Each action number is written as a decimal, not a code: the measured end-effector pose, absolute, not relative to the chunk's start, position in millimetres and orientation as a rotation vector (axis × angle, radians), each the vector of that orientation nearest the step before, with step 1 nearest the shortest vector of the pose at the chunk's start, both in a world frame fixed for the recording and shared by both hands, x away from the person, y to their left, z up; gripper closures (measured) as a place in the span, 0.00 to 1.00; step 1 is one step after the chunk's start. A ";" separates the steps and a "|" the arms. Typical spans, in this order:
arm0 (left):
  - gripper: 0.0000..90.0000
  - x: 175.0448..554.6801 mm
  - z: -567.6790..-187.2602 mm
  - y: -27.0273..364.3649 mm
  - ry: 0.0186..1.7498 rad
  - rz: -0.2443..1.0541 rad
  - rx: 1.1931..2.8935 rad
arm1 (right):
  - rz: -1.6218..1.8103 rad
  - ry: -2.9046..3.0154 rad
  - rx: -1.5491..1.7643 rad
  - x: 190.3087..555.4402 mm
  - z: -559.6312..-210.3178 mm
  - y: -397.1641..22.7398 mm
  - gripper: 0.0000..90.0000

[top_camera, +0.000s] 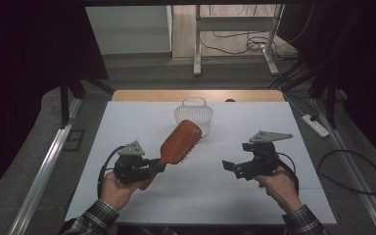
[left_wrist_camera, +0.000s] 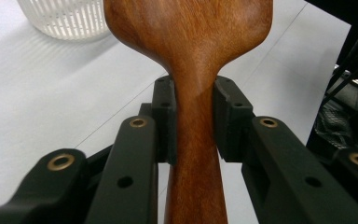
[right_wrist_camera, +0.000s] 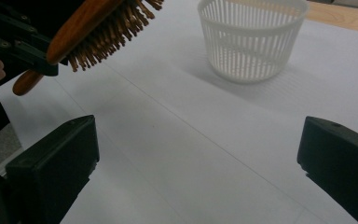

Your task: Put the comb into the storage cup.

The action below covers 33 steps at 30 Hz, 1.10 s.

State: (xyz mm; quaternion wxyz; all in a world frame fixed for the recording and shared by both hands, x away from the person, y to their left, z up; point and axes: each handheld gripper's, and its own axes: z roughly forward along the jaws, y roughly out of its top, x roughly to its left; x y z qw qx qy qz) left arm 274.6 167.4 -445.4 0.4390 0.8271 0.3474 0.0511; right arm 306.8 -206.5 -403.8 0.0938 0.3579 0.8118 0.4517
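A: High view: the hairbrush (top_camera: 180,142) is held off the tabletop (top_camera: 142,117) by the left gripper (top_camera: 152,166), head aimed at 1 o'clock toward the basket (top_camera: 193,115), likely for dropping in.

B: Left gripper view: fingers (left_wrist_camera: 164,116) are clamped on the handle neck.

A: Right gripper view: right gripper (right_wrist_camera: 196,172) fingers are spread wide, nothing gripped.

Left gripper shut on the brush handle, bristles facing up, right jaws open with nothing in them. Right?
Not quite: the bristles face down toward the table, as the right gripper view shows. The rest holds: the left gripper is shut on the handle of the wooden hairbrush, and the right gripper has open jaws with nothing between them.
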 end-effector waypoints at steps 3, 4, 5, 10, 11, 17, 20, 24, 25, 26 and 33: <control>0.80 275.5 -445.2 164.5 0.860 0.134 2.059 | 1.375 2.414 1.069 310.2 -402.7 -198.6 0.00; 0.80 275.7 -445.0 163.6 0.859 0.136 2.060 | 1.375 2.414 1.069 310.2 -402.7 -198.6 0.00; 0.80 276.1 -444.9 162.5 0.856 0.136 2.059 | 1.385 2.416 1.069 311.0 -402.4 -196.5 0.00; 0.80 277.7 -444.4 156.6 0.844 0.142 2.072 | 1.404 2.436 1.062 314.4 -402.2 -184.6 0.00; 0.80 278.2 -444.5 155.4 0.840 0.141 2.074 | 1.409 2.441 1.063 315.0 -402.3 -182.5 0.00; 0.80 280.1 -443.1 150.8 0.834 0.165 2.066 | 1.444 2.454 1.084 320.1 -402.8 -173.0 0.00; 0.80 281.9 -441.8 149.4 0.835 0.167 2.051 | 1.436 2.454 1.085 322.8 -401.6 -168.8 0.00; 0.80 282.7 -441.8 146.6 0.827 0.174 2.053 | 1.406 2.455 1.107 325.6 -399.2 -162.2 0.00; 0.80 282.4 -441.7 145.6 0.826 0.182 2.056 | 1.399 2.455 1.108 326.1 -398.6 -160.6 0.00; 0.80 282.5 -441.6 144.8 0.825 0.182 2.056 | 1.392 2.459 1.113 326.7 -397.7 -157.4 0.00; 0.80 282.9 -440.9 139.4 0.812 0.185 2.045 | 1.441 2.477 1.167 331.4 -397.5 -150.9 0.00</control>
